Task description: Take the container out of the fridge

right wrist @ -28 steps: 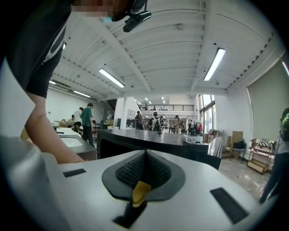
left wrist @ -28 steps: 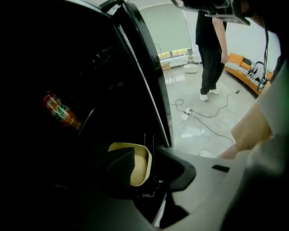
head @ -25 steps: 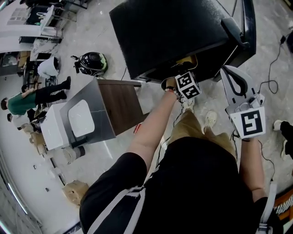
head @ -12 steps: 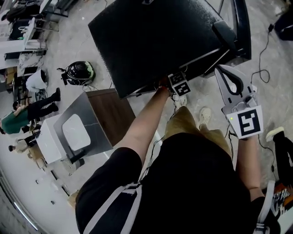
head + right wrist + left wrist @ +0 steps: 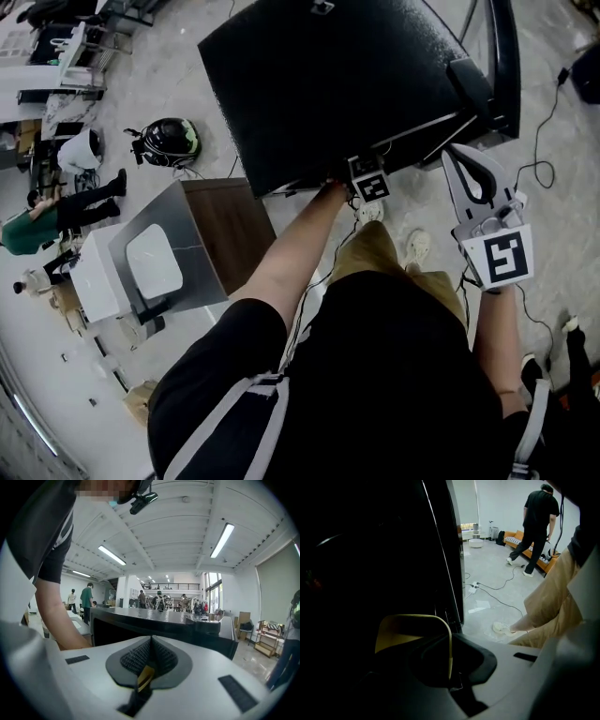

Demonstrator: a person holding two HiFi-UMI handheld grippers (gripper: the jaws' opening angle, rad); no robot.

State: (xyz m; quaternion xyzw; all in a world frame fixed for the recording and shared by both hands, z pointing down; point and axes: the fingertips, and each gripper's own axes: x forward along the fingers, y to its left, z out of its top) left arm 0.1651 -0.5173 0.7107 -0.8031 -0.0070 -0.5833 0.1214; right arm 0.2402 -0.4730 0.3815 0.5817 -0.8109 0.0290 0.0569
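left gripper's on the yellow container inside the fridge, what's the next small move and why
Probably draw the left gripper straight back out of the fridge, kept level. Its jaws are closing tight on the rim of the yellow container, which sits inside the dark interior, so pulling it out looks like the step left.

Yellowish container (image 5: 405, 630) inside dark fridge (image 5: 328, 84)

No legible text or numbers anywhere
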